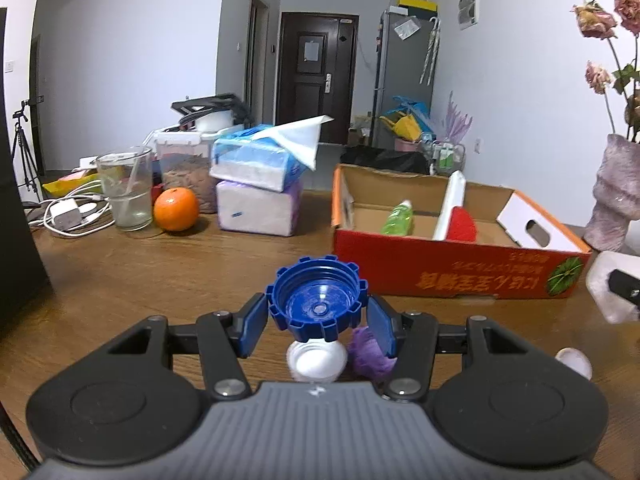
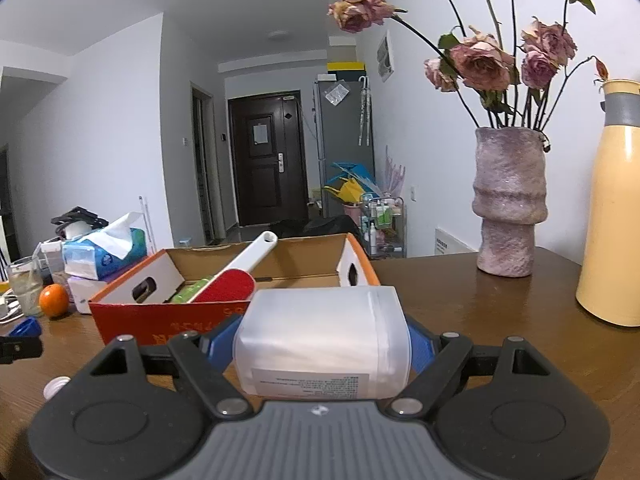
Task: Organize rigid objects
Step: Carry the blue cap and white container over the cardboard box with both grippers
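Cap (image 1: 318, 298) sits clamped in the left gripper (image 1: 318, 320), held above the table, with the box (image 1: 456, 276) ahead and to its right. Jar (image 2: 324, 340) lies sideways, gripped by the right gripper (image 2: 324, 346), with the box (image 2: 168, 320) just ahead-left, so the right hand looks nearer.

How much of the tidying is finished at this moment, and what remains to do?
Done: a green bottle and a red-and-white brush already lie in the cardboard box. In hand: the left gripper holds a blue cap; the right gripper holds a translucent jar. Left: a small white cap on the table.
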### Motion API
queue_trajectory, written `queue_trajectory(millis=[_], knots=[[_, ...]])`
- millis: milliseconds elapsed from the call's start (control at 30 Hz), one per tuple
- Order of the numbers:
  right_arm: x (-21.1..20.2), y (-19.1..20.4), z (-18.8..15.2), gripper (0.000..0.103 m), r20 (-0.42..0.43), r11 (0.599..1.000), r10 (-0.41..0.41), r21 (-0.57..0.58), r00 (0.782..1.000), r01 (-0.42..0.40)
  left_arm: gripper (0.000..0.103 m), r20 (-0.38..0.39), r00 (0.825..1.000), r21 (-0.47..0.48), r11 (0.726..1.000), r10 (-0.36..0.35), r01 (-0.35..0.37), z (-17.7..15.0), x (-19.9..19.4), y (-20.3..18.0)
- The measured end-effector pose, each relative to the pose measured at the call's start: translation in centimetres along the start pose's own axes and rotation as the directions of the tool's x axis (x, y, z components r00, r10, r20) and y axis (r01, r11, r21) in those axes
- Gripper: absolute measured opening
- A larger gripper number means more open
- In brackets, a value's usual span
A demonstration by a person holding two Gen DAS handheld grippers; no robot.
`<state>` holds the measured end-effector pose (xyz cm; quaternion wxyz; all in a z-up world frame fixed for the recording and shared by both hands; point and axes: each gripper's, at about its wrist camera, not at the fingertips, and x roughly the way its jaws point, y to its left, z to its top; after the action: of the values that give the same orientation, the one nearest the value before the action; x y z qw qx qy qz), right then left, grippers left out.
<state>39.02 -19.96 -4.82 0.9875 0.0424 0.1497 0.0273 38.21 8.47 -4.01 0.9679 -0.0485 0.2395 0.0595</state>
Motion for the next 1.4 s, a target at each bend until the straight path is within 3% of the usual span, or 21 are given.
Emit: queue_trajectory(millis=[633,1400], knots=[[1.6,1.6,1.6,0.082,0.044,0.999,0.037,0.008,0.998,-0.037,0.056,0.059,0.997,-0.013,0.999,-0.046,0.047,2.4,1.0,-4.9],[8.2,1.7,4.1,0.082,0.053,0.999,0.049,0.013,0.997,-0.05,0.056,0.088,0.995,-0.043,0.998,-0.049,0.053,6.4,7.1,-7.5]])
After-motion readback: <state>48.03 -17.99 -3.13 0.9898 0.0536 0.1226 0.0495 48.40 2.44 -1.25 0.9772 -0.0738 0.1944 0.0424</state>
